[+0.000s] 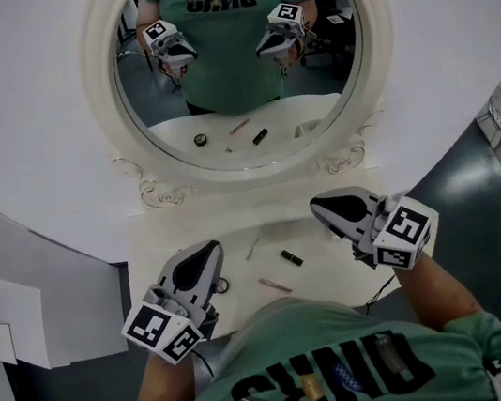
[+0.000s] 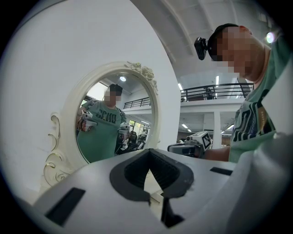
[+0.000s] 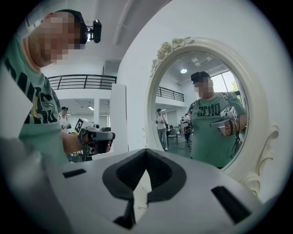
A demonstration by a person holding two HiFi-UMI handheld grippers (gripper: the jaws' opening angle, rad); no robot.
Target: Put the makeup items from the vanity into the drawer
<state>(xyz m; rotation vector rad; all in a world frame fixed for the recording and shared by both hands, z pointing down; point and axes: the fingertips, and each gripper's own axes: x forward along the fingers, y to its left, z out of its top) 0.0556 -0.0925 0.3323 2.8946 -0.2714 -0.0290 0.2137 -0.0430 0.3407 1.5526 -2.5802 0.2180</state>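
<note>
Black and short, the tube [image 1: 291, 257] lies flat near the middle of the vanity top [image 1: 236, 226], slanted across it. 3 more makeup items lie around it, all apart from one another:

- a pinkish pencil [image 1: 274, 285] nearer to you
- a pale thin stick [image 1: 254, 247] nearer the mirror [image 1: 247, 124]
- a small dark round piece [image 1: 222, 285] just beside your left gripper [image 1: 209, 247]

All 4 look slim and light. The 3 long ones lie low on the surface, so I judge a pinch would have to come in close to the top.

No drawer shows in any view, so these 4 are on the vanity and not inside it. Whether others have gone in cannot be told.

Your left gripper has its jaws together with nothing between them, only the white top showing through the notch. Your right gripper [image 1: 316, 203] is closed and empty too.

You hold both roughly level, 1 at each side of the items and angled inward. That likely keeps the whole spread in sight and leaves either one close to the items.
</note>
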